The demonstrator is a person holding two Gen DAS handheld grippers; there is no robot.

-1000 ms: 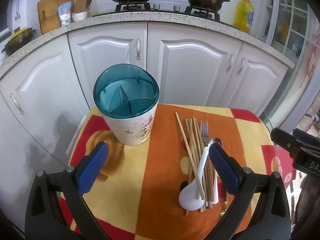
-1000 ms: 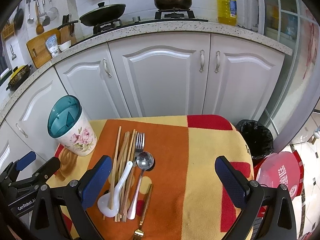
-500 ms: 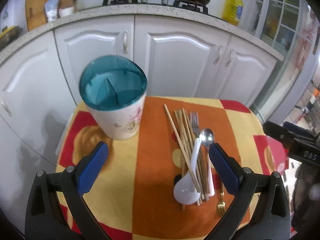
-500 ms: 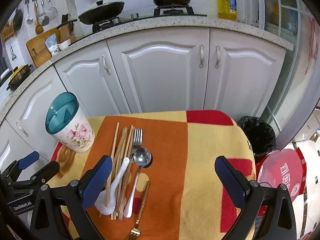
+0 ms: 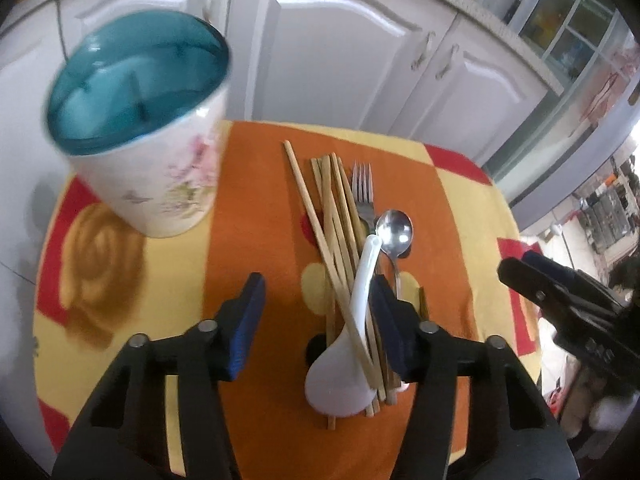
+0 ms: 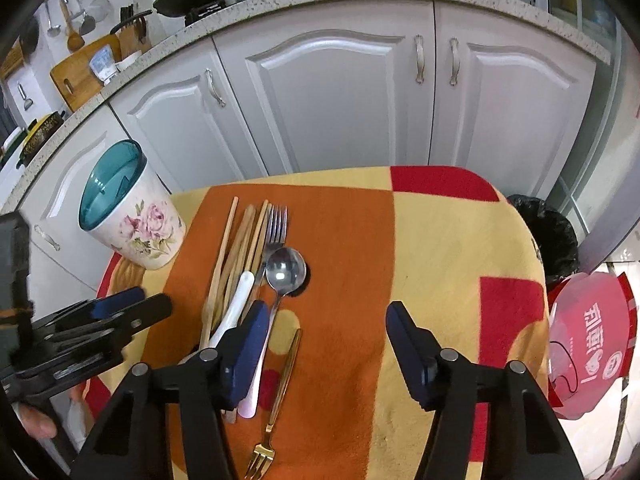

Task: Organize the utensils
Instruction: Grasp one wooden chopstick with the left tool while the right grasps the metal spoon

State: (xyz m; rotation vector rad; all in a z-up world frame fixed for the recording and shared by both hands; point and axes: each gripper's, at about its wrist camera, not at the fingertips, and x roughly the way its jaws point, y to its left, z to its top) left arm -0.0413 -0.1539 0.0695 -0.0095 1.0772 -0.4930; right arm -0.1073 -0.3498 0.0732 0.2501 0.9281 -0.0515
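A floral utensil holder (image 5: 152, 128) with a teal divided top stands at the table's back left; it also shows in the right wrist view (image 6: 132, 216). A pile lies mid-table: wooden chopsticks (image 5: 332, 216), a steel fork (image 5: 362, 188), a steel spoon (image 5: 394, 232) and a white ladle spoon (image 5: 344, 364). A small gold fork (image 6: 276, 408) lies nearest. My left gripper (image 5: 316, 320) is open, low over the pile, its right finger beside the white spoon's handle. My right gripper (image 6: 324, 340) is open above the cloth, right of the pile (image 6: 248, 264).
The small table has an orange, yellow and red cloth (image 6: 440, 240). White kitchen cabinets (image 6: 340, 100) stand behind it. A black bin (image 6: 552, 236) and a pink bag (image 6: 588, 340) are on the floor to the right.
My left gripper has come down and forward toward the utensil pile and narrowed its opening. My right gripper has also lowered and narrowed, staying right of the pile.
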